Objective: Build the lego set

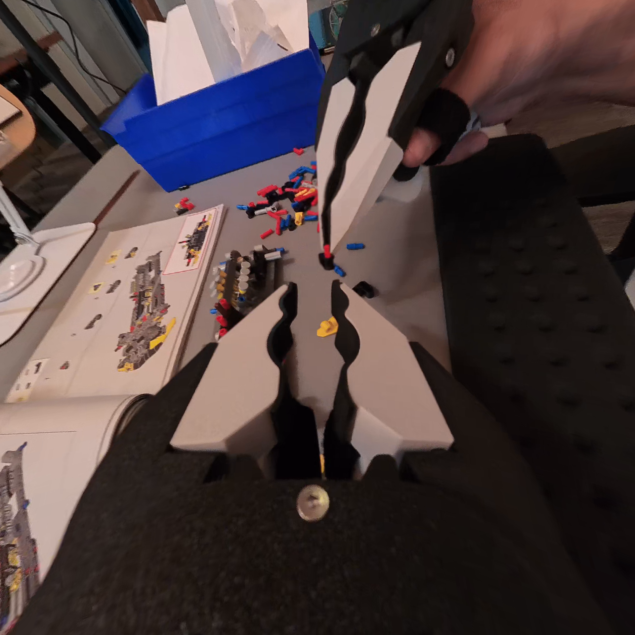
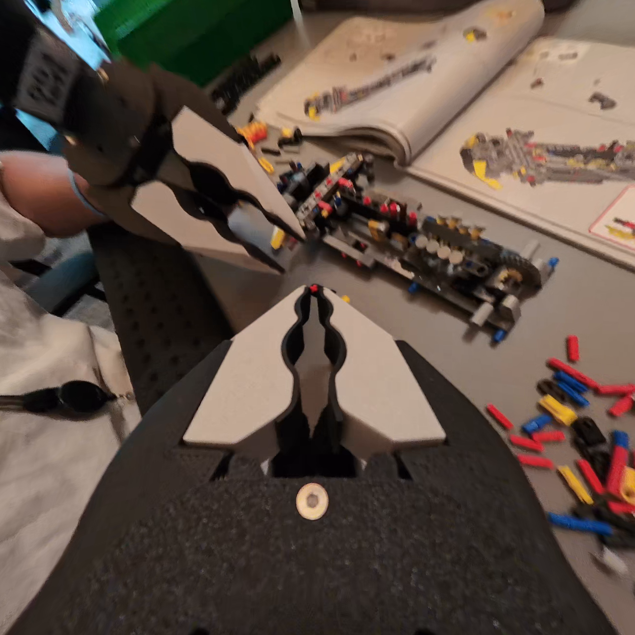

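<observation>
My right gripper point(image 2: 313, 289) is shut on a small red pin point(image 2: 313, 288). In the left wrist view it point(image 1: 326, 253) comes down from the upper right, and the red pin point(image 1: 326, 249) has a black connector point(image 1: 325, 263) on its lower end, at the table. My left gripper point(image 1: 313, 285) is open and empty, just short of that spot; it also shows in the right wrist view point(image 2: 292, 255). The partly built dark model point(image 1: 247, 285) point(image 2: 395, 233) lies beside the open instruction booklet point(image 1: 137, 302) point(image 2: 515, 137). A yellow piece point(image 1: 327, 328) lies near my left gripper's right finger.
A pile of red, blue, yellow and black pieces point(image 1: 288, 202) point(image 2: 584, 429) lies on the grey table. A blue bin point(image 1: 220, 127) stands at the back, a green bin point(image 2: 192, 34) to the side. A black perforated mat point(image 1: 532, 309) borders the table. A loose black piece point(image 1: 365, 288) lies nearby. The grippers are tip to tip, or close to it. Left tips and right tips are each some 7 cm from the yellow piece point(image 1: 327, 328).
</observation>
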### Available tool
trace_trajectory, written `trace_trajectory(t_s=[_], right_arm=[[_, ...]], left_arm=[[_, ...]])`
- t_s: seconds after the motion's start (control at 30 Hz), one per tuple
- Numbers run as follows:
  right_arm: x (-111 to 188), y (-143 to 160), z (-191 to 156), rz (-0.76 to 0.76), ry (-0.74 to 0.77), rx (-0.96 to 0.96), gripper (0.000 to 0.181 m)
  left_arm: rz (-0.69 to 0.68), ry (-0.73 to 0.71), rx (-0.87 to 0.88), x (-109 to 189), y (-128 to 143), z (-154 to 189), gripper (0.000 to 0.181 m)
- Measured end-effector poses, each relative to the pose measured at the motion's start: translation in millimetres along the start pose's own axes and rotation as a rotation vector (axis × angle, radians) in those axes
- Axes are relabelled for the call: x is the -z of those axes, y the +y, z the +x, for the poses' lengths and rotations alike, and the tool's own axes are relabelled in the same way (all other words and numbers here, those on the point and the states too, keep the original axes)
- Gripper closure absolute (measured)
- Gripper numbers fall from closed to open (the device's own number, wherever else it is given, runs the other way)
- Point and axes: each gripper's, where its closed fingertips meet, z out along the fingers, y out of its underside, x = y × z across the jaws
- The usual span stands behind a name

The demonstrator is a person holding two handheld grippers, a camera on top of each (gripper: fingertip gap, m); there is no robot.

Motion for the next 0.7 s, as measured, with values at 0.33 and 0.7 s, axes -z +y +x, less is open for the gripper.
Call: trace_trajectory(t_s=[0.33,0.7], right_arm=[[10,64,13,-0.288,0.047,0.041,0.178],[5,59,15,-0.277,0.058,0.068,0.170]], left_arm=[[-0.019,-0.051,0.077,5,9,-24,0.172],[-0.052,-0.026,0.138,5,18,-27,0.172]])
